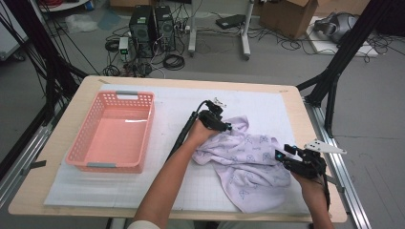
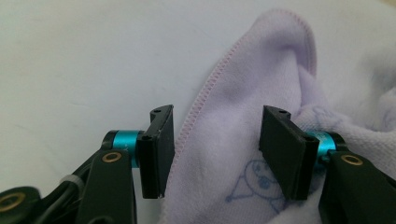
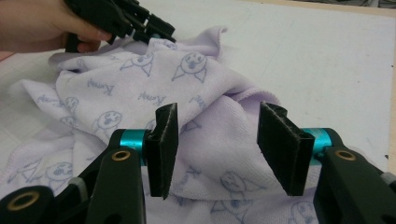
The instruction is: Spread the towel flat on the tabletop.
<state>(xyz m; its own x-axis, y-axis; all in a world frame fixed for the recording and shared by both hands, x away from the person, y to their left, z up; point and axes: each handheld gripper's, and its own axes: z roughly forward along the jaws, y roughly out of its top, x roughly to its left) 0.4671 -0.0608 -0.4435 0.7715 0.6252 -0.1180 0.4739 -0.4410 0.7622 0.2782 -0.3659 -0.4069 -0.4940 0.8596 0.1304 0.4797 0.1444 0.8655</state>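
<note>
A crumpled lilac towel (image 1: 248, 164) with blue cartoon prints lies on the white mat, right of centre. My left gripper (image 1: 228, 127) is open at the towel's far corner; in the left gripper view the hemmed edge of the towel (image 2: 219, 154) runs between its jaws, with the gripper (image 2: 215, 151) spread wide around it. My right gripper (image 1: 282, 157) is open at the towel's right edge. In the right gripper view a raised fold of the towel (image 3: 219, 135) sits between the open gripper (image 3: 217, 149).
A pink plastic basket (image 1: 90, 138) stands empty on the left part of the mat. The wooden table (image 1: 62, 143) ends close behind my right gripper at the right edge. Computers and cables lie on the floor beyond.
</note>
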